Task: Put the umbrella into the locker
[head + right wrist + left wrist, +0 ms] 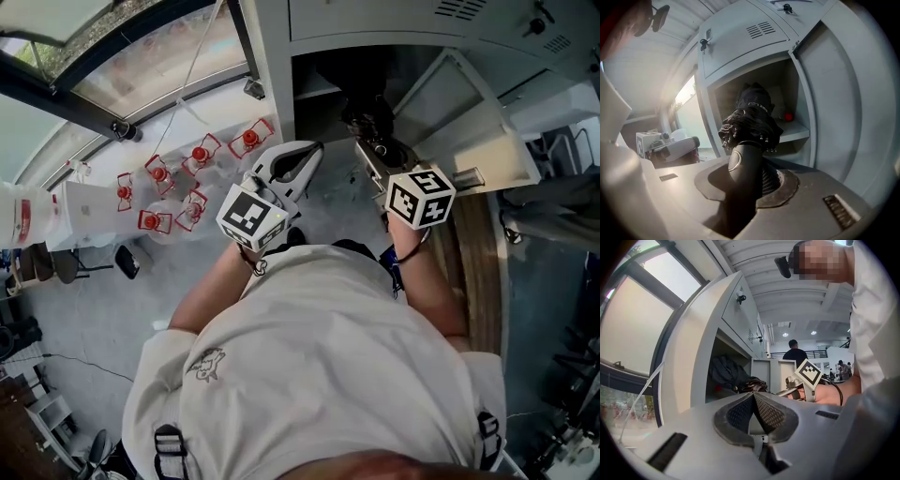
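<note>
So the right gripper [749, 173] has its fingers [771, 180] clamped around the umbrella's [751, 123] black handle [742, 161], about half open with the handle filling the gap. The folded umbrella sticks straight out from that gripper toward 12 o'clock, and its far end is at the mouth of the open locker [375, 26] compartment, apparently poking in a bit, though I can't tell how far. From the right gripper view there's a shelf [794, 132] inside at about 2 o'clock with a small red thing [788, 116] sitting on it, just past the umbrella. The locker door [473, 127] hangs open on the right, around 1 to 2 o'clock in the head view. The left gripper [753, 397] is empty: its fingers [740, 411] are pressed together at the tips with nothing between them. It's held up level beside the other one, on the 9 o'clock side of the umbrella and apart from it, not touching anything. Looking down from the head view, the person's white shirt [319, 375] fills the 6 o'clock half of the shot, both forearms reach up toward the locker, and there's a cluster of red-capped bottles [192, 178] on the floor out at 10 o'clock, well away from the action.
</note>
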The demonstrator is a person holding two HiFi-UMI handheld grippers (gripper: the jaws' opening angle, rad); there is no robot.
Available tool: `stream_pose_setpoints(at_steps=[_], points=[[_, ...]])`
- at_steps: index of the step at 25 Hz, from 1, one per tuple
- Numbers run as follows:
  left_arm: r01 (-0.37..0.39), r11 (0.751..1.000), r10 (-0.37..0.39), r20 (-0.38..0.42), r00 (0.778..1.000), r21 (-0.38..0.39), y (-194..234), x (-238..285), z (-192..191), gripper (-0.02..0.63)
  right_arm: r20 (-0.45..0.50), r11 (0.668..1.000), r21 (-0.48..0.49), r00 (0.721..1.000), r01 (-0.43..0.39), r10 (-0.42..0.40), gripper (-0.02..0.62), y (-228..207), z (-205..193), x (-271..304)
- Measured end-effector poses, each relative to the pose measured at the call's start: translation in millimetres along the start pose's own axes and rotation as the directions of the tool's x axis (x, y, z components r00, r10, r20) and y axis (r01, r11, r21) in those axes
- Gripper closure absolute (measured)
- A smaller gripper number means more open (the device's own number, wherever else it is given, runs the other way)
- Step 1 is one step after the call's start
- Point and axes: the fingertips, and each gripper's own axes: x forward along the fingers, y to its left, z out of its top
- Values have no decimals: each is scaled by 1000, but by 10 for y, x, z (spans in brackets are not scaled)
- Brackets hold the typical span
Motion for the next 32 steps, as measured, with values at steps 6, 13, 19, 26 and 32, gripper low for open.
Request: stream_pose_setpoints(at_steps=[6,13,19,26,32], points=[[1,1000,-1,4,1000,15,114,89,33,594,2,1000,-19,1000,6,-6,448,-147,259,298],[-42,999,42,9,999,28,251,311,101,594,-6,999,-42,999,-32,32,448,-280,502,643],[-65,997,65,-1,998,28,297,495,98,594,3,997,-60,999,-54,54,446,-415,723,889],[-88,996,88,-10,996,30,329,609,101,594,6,995,-54,997,-81,82,445,-493,913,1132],[-106,994,107,-8,994,35,363,648,107,594,2,996,-63,998,-62,62,445,-585,1072,1311]])
